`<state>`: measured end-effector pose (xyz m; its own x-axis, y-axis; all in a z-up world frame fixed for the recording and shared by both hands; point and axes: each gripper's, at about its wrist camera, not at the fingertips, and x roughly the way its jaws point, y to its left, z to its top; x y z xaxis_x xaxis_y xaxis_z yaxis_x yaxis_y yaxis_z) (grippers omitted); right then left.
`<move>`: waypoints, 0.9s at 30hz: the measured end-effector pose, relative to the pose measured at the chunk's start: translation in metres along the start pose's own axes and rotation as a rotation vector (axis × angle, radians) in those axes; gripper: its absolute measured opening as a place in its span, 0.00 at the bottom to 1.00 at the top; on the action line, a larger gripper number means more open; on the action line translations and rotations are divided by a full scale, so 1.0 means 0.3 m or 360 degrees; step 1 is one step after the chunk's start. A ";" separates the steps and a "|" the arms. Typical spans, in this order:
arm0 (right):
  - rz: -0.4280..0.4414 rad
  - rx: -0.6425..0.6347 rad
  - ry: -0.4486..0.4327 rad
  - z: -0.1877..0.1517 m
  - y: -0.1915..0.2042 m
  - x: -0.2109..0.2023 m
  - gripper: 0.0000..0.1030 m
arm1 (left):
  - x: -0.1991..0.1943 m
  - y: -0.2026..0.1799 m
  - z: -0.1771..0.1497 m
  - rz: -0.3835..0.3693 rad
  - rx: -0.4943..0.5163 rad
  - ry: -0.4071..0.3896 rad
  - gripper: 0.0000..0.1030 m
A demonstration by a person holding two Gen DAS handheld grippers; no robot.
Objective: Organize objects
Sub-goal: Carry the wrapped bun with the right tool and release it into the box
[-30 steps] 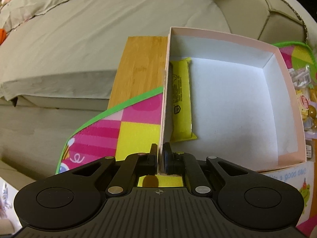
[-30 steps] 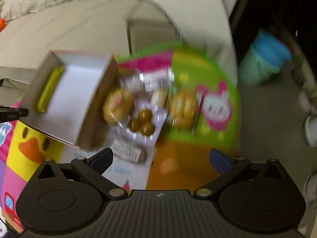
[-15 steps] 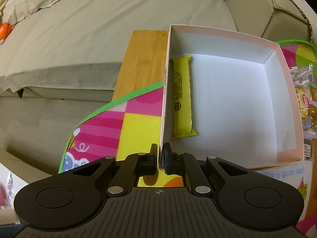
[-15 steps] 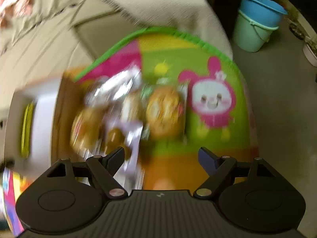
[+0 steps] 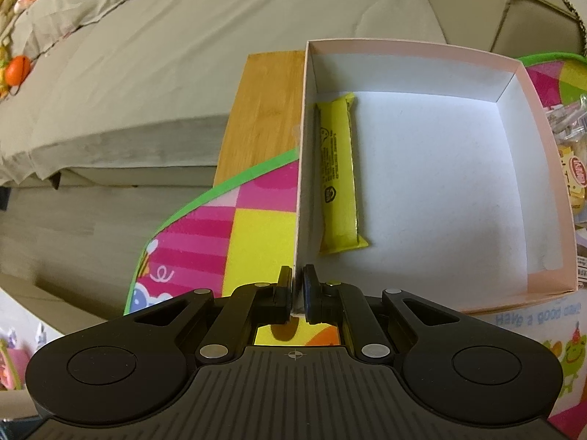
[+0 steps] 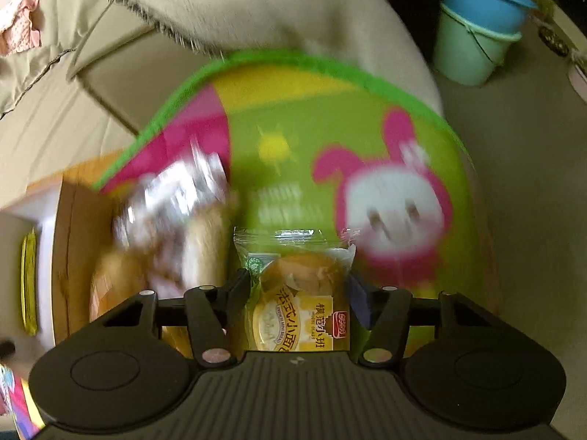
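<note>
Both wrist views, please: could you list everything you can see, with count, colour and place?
box: one, pale pink outside, white inside, on the play mat
snack bar: one, yellow, inside the box along its left wall
play mat: one, green-edged, pink and yellow, over the board
wooden board: one, tan, beside the sofa
bread packet: one, clear and yellow
other snack packets: blurred, count unclear, right of the box
sofa: one, beige
buckets: two, blue in green, floor
left hand-held gripper: black, shut on box wall
right hand-held gripper: black, shut on bread packet
</note>
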<state>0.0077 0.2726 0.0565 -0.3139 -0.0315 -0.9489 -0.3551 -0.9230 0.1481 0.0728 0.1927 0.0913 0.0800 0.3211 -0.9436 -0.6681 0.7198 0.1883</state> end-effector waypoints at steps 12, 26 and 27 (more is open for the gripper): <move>0.0144 -0.0130 0.0259 -0.433 0.065 -0.080 0.55 | -0.007 -0.009 -0.008 0.0006 0.0119 0.0003 0.09; 0.0065 -0.0180 0.0185 -0.481 0.262 -0.186 0.45 | 0.006 0.028 -0.022 -0.0188 0.0267 -0.0085 0.09; 0.0052 -0.0193 0.0165 -0.487 0.293 -0.211 0.45 | 0.012 0.032 -0.023 -0.0202 0.0279 -0.0093 0.09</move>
<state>0.1250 0.1375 0.0889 -0.2288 -0.0960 -0.9687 -0.2352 -0.9602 0.1508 0.0617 0.1966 0.0879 0.2013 0.2526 -0.9464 -0.5117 0.8510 0.1183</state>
